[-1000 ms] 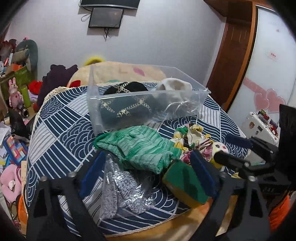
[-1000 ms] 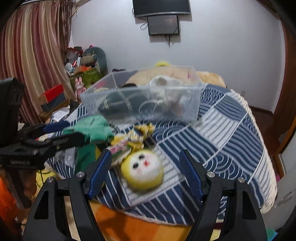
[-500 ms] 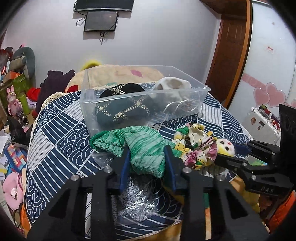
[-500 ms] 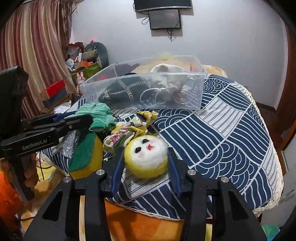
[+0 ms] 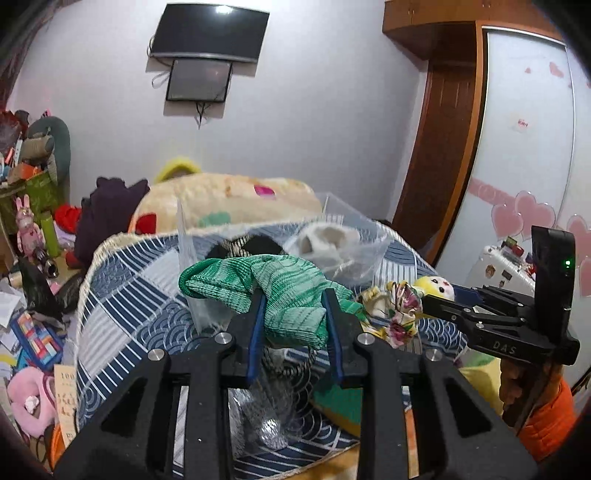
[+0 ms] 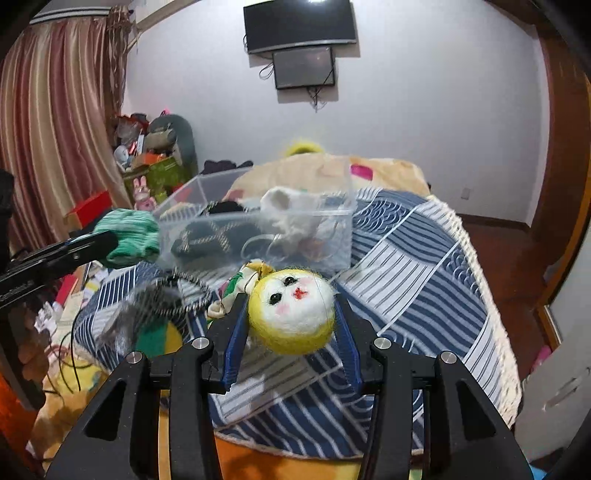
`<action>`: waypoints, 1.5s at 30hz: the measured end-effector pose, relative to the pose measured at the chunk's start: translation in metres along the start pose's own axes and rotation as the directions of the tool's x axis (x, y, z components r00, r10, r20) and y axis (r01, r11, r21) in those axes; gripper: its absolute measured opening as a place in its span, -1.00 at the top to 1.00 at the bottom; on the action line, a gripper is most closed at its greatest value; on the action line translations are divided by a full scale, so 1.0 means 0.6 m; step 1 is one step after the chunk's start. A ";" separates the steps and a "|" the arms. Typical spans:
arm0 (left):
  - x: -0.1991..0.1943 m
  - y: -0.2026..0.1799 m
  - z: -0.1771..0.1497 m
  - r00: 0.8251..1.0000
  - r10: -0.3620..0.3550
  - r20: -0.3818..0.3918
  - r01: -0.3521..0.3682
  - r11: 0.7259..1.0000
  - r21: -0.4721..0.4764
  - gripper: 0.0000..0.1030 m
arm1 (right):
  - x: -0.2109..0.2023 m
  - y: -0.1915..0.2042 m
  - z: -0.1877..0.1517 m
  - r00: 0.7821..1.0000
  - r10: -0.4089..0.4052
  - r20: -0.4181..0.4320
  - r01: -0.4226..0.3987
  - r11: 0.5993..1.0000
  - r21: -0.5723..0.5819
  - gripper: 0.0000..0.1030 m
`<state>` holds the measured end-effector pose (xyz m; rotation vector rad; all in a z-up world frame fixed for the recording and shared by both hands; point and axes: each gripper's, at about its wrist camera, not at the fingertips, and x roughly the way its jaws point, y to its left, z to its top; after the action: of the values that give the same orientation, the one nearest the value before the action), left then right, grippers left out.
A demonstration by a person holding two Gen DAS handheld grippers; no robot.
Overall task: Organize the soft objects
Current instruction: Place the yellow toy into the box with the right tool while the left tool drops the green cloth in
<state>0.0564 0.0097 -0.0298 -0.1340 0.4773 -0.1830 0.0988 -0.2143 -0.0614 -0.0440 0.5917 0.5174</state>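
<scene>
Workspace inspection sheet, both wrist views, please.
Surface: blue patterned cloth over the table.
Job's things: green knit cloth and yellow felt ball lifted; clear bin holds black and white items.
Clutter: floral cloth, silvery mesh, green-yellow sponge.
Grippers: left gripper shut on the knit cloth; right gripper shut on the ball.
Cables: black cord by the table edge.
Surroundings: wall screens, curtain, toy pile.
</scene>
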 end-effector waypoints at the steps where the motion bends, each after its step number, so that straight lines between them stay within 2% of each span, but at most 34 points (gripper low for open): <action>1: -0.003 0.001 0.004 1.000 0.003 0.009 -0.003 1.000 0.002 0.43 | -0.002 -0.003 0.006 1.000 -0.004 0.012 0.004 1.000 0.005 0.20; 10: 0.005 0.023 0.033 0.998 0.033 0.045 -0.031 0.999 -0.037 0.43 | 0.007 0.011 0.057 0.998 0.017 0.069 -0.015 1.000 -0.023 0.20; 21: 0.027 0.040 0.048 0.997 0.052 0.061 -0.048 0.997 -0.067 0.43 | 0.070 0.080 0.096 0.995 0.088 0.048 -0.081 0.986 -0.144 0.20; 25: 0.048 0.044 0.051 0.998 0.055 0.042 -0.052 0.997 -0.063 0.43 | 0.104 0.081 0.110 0.996 0.086 0.022 -0.082 0.986 -0.146 0.20; 31: 0.084 0.048 0.056 0.998 0.055 0.013 -0.054 0.997 -0.061 0.43 | 0.141 0.060 0.121 0.997 0.072 -0.010 -0.073 0.994 -0.084 0.16; 40: 0.135 0.053 0.059 0.999 0.041 -0.032 -0.042 0.998 -0.054 0.43 | 0.154 0.052 0.112 0.999 0.038 -0.034 -0.040 0.997 -0.064 0.03; 45: 0.169 0.054 0.050 0.994 0.036 -0.103 -0.041 0.998 -0.045 0.42 | 0.146 0.048 0.115 0.999 0.037 -0.030 -0.039 0.997 -0.062 -0.02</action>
<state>0.1638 0.0229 -0.0537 -0.1619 0.5863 -0.1410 0.1830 -0.1370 -0.0487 -0.0995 0.6056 0.5728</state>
